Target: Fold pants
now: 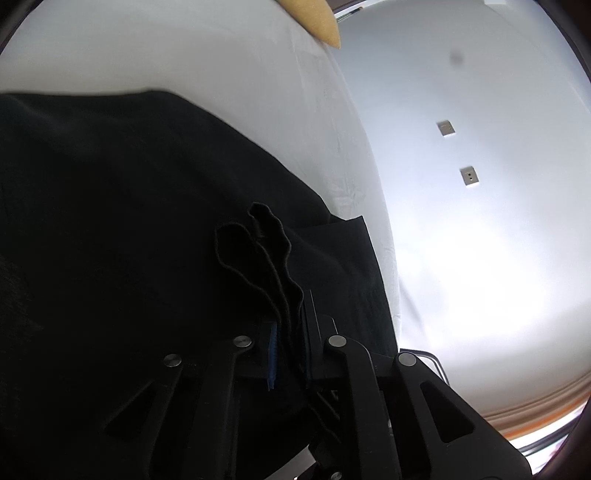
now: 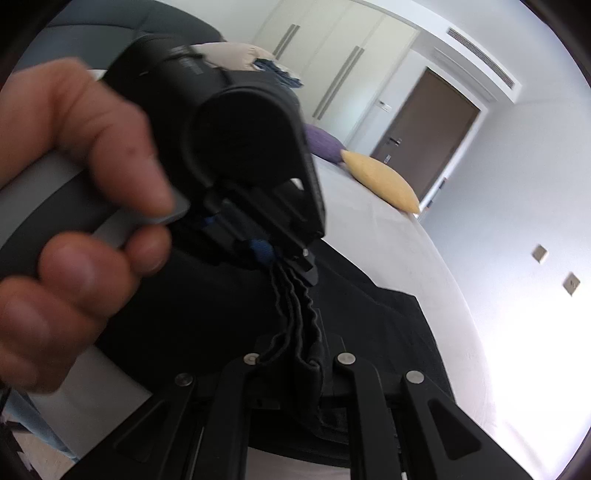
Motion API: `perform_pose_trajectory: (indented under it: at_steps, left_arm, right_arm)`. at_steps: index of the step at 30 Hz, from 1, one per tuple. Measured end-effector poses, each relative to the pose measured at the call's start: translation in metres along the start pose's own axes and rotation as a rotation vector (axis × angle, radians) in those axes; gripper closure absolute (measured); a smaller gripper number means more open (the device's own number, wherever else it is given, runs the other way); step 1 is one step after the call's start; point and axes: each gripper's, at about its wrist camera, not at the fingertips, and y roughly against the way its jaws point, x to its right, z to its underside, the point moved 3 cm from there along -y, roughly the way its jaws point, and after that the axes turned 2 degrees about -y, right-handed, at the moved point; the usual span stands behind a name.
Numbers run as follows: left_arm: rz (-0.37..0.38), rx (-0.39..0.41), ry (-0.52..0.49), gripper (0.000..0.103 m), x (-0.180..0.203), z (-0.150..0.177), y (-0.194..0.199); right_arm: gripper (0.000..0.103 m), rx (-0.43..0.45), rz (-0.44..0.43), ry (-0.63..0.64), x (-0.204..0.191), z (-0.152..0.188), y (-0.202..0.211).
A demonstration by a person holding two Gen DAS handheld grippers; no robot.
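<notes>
The black pants (image 1: 129, 206) lie spread over the white bed (image 1: 229, 62) and fill the left of the left wrist view. My left gripper (image 1: 286, 314) is shut on a bunched, ruffled edge of the pants. In the right wrist view my right gripper (image 2: 306, 363) is shut on the same ruffled edge of the pants (image 2: 373, 325). The left gripper (image 2: 291, 266) shows there just above it, held by a hand (image 2: 70, 192), and also clamps that edge. Both grippers sit close together, lifted above the bed.
A yellow pillow (image 2: 382, 181) and a purple pillow (image 2: 323, 142) lie at the far end of the bed (image 2: 376, 240); the yellow pillow (image 1: 317, 18) also shows in the left wrist view. A white wall with two switch plates (image 1: 458, 153) stands to the right. White wardrobes (image 2: 332, 55) and a brown door (image 2: 428, 129) are behind.
</notes>
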Motion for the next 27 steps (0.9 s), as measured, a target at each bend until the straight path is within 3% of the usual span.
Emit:
perform_pose_trajectory:
  at_steps: [5, 12, 17, 23, 25, 27]
  left_arm:
    - [-0.063, 0.007, -0.045, 0.094, -0.017, -0.018, 0.030]
    - [-0.106, 0.031, -0.026, 0.094, -0.057, -0.038, 0.064]
    - [-0.125, 0.033, -0.010, 0.094, -0.070, -0.017, 0.069]
    - [-0.134, 0.044, -0.003, 0.092, -0.059, -0.002, 0.051]
    - [-0.163, 0.058, -0.001, 0.088, -0.063, -0.001, 0.056]
    - [-0.238, 0.099, -0.015, 0.087, -0.065, 0.004, 0.075]
  right_arm:
    - [0.091, 0.039, -0.050, 0.061, -0.031, -0.021, 0.007]
    - [0.091, 0.031, -0.099, 0.130, -0.068, -0.032, -0.001]
    - [0.091, -0.002, -0.132, 0.165, -0.082, -0.023, -0.009]
    - [0.087, -0.043, -0.175, 0.158, -0.084, -0.007, -0.013]
    - [0.072, -0.039, -0.213, 0.129, -0.076, -0.007, -0.006]
    - [0.029, -0.013, -0.288, 0.065, -0.049, -0.019, 0.007]
